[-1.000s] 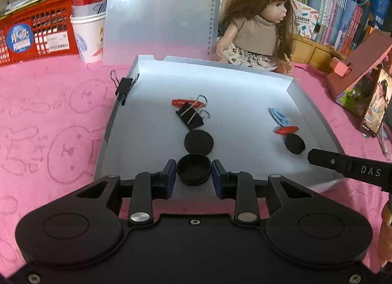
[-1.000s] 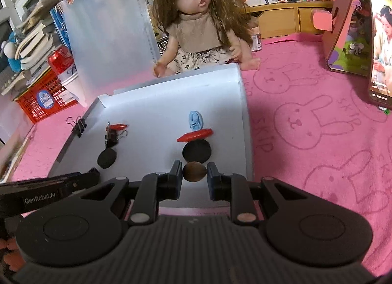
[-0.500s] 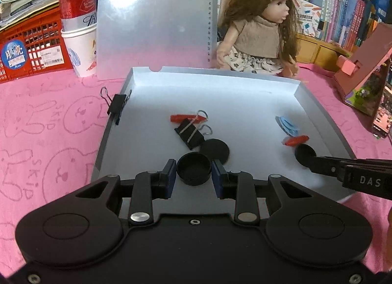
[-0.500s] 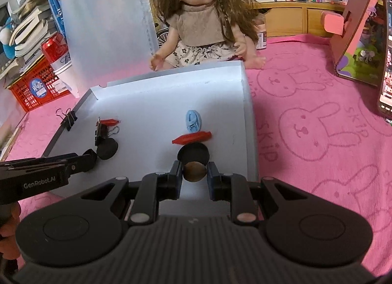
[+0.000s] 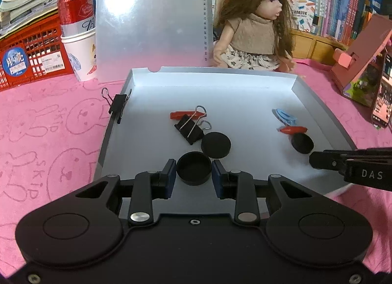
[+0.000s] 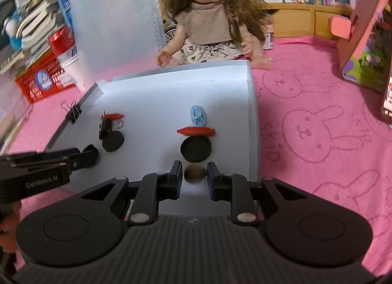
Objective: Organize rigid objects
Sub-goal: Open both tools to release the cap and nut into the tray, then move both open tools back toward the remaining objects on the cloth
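— So, where is the left gripper (image 5: 194, 170) now?
— It is low over the near edge of the white tray (image 5: 245, 88), clamped on a black round cap (image 5: 193, 168). A second black cap (image 5: 215, 145) lies just behind, beside a black binder clip (image 5: 189, 128).
— And the right gripper (image 6: 195, 173)?
— Its jaws have just been opening; a small brown disc (image 6: 195, 173) sits between them, with thin gaps on both sides. Behind it lie a black lid (image 6: 196, 148), a red piece (image 6: 196, 131) and a blue clip (image 6: 198, 115)
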Motion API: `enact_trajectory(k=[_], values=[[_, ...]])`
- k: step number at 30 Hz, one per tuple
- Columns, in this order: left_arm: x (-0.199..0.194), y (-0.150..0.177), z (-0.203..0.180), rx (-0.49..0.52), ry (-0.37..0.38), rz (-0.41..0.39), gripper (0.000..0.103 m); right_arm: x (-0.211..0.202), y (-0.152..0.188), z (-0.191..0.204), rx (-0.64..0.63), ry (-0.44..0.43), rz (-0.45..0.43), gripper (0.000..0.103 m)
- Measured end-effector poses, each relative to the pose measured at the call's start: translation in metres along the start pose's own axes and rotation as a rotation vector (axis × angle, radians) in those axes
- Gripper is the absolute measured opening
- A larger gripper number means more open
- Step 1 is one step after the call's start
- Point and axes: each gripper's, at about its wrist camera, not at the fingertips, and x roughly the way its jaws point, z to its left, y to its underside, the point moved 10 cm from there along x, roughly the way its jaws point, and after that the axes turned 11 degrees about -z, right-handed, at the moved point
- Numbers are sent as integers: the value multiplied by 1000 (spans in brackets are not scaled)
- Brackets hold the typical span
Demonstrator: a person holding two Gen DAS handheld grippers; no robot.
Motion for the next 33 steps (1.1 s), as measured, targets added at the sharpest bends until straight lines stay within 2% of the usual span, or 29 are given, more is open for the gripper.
enact_trajectory(k=[2,3,4,7,18,22,28,30,33], values=[[-1,0,0,3,-5,-3,30,1,0,2,-6,1,-5,33],[0,0,-1,1,-7,-3,31,1,0,2,-6,1,-5,46],[0,1,-1,-1,-9,-1,34,0,-1,2,-2,-2,-9,49],[-2,1,0,-12,-8,-2,41,-3,-3,3,3,-11,-25,53],[-32,-2,-1,-8,-2,-61,63,-32,-6,13,-29,-37,-116,80],[-51,0,-4,1,11,-87,70,-43,-6,17,-63,-40,-141,85],[-80,2,-8,4,29,-126,75,-65,-4,22,-87,-54,-178,91],[-90,5,-12,11,41,-135,76,-71,-3,23,-86,-57,-191,97],[-103,10,-17,19,55,-149,77,-82,0,25,-92,-67,-211,98]])
